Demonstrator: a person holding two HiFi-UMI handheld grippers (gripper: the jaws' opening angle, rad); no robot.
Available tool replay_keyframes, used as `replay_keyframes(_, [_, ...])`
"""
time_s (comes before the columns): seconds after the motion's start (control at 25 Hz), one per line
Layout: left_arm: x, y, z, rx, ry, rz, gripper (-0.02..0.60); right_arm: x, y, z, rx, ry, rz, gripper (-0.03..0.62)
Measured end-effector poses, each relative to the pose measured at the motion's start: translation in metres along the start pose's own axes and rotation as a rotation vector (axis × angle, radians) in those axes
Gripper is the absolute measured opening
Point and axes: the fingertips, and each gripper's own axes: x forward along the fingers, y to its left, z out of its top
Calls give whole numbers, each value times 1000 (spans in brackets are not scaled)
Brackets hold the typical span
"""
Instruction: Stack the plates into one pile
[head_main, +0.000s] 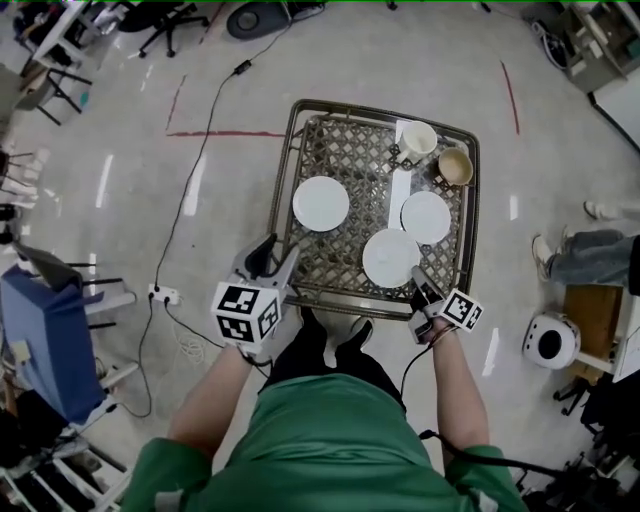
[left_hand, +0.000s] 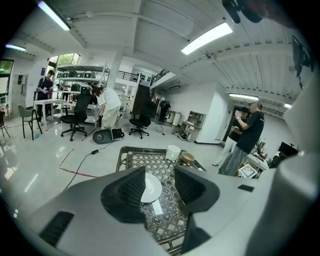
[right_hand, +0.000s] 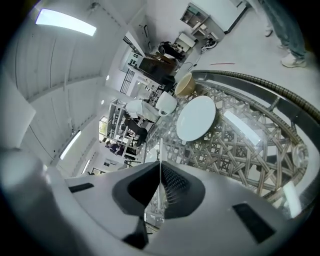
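Note:
Three white plates lie on a lattice-topped table (head_main: 300, 115): one at the left (head_main: 321, 203), one at the right (head_main: 426, 217), and a near one (head_main: 391, 258). My right gripper (head_main: 418, 276) is shut on the near plate's front-right rim. In the right gripper view that plate shows as a thin white edge (right_hand: 160, 155) pinched between the pads of the right gripper (right_hand: 160, 180), with the right plate (right_hand: 196, 118) beyond. My left gripper (head_main: 275, 252) hovers open at the table's front-left corner. The left plate (left_hand: 150, 188) shows past the empty left gripper (left_hand: 159, 185).
A white cup (head_main: 418, 139) and a tan cup (head_main: 455, 166) stand at the table's far right corner, with a white strip (head_main: 399, 190) lying near them. A cable and power strip (head_main: 163, 295) lie on the floor at left. A person's leg (head_main: 590, 255) is at right.

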Motion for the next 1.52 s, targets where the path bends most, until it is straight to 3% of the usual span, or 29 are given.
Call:
replay_keyframes(0.28, [-17,29,0,-10,-1,41,190,46,37,8,15,-20,81,29])
replay_keyframes(0.84, [-41,98,-9,-41,22,107,190,142,73,1,39,-6,114,29])
replay_keyframes(1.24, [-43,131,-12,-47,35,122,190,190,60,-14,25,0,-35,31])
replay_keyframes(1.52, [-44,141,-14,-48,42,122,190,217,67,-16,-92,24,-128,32])
